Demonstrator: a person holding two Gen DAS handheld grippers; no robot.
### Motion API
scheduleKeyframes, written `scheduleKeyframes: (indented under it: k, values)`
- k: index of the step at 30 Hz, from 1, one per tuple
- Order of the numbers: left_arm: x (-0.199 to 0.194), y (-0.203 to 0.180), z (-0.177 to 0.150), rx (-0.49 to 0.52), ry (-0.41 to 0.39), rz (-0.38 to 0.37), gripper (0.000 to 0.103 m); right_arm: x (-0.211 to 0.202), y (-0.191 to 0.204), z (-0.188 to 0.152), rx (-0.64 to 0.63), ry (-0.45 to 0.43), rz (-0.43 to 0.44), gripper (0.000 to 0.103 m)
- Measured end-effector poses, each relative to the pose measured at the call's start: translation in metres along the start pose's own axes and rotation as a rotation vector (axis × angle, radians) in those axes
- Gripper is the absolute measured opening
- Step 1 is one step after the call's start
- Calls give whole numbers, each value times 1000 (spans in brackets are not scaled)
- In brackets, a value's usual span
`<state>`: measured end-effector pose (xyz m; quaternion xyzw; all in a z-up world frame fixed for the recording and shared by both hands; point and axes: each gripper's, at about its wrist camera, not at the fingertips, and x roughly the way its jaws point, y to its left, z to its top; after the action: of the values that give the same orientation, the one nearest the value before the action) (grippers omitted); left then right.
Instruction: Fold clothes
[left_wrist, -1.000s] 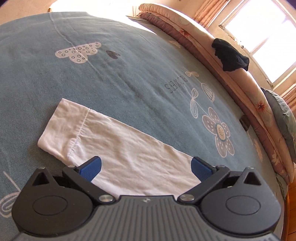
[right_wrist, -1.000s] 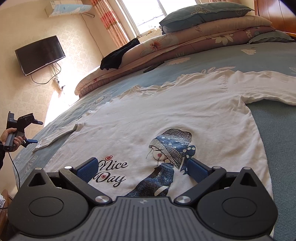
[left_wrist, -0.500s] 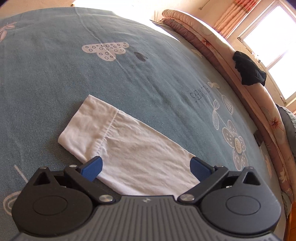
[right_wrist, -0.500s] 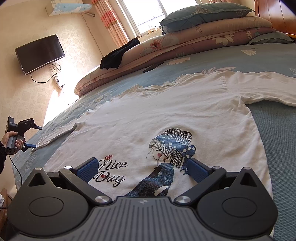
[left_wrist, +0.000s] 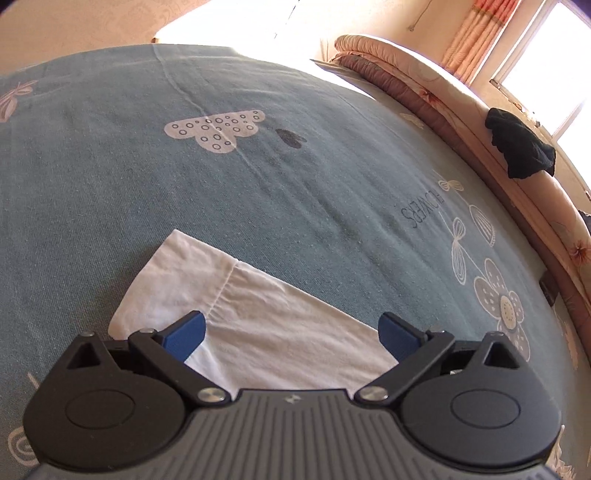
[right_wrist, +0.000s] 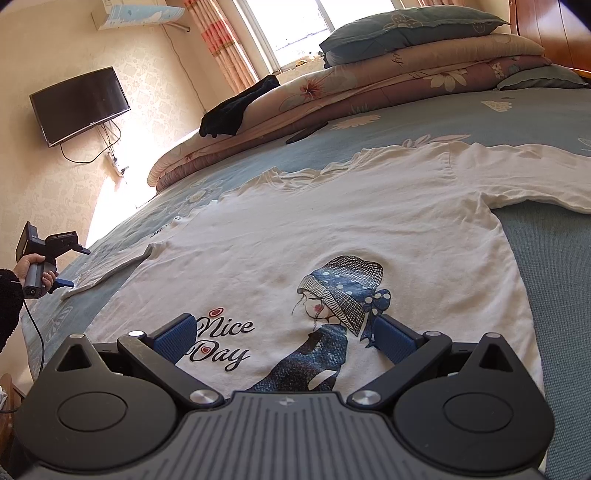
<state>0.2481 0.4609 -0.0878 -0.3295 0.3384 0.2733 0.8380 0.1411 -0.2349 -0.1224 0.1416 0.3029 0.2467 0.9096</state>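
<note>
While left view shows sleeve (left_wrist: 258, 317), right shirt (right_wrist: 332, 236)

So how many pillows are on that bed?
2 that I can see, both by the headboard: one pillow on top of the folded quilts, another pillow lower at their right end. The quilts could hide more.

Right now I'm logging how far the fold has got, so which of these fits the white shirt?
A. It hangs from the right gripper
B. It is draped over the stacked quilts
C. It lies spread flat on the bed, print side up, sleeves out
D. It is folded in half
C: the white shirt lies flat on the blue bedsheet with its print showing, and the right gripper is open, holding nothing.
</note>
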Motion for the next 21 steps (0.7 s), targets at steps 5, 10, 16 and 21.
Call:
scheduleKeyframes:
  k: [5,10,16,21]
  values:
    - [-9,-42,-28,175,85,-188,100,1,15,8,-53,56,-61,103]
    - [-9,-55,-56,278,170,-267,100,-8,51,25,-71,61,-9,103]
    - [-20,-21,-55,221,171,-250,100,-9,88,39,-103,65,-17,103]
    - [-39,-9,-46,201,139,-232,100,-9,101,38,-146,74,-61,103]
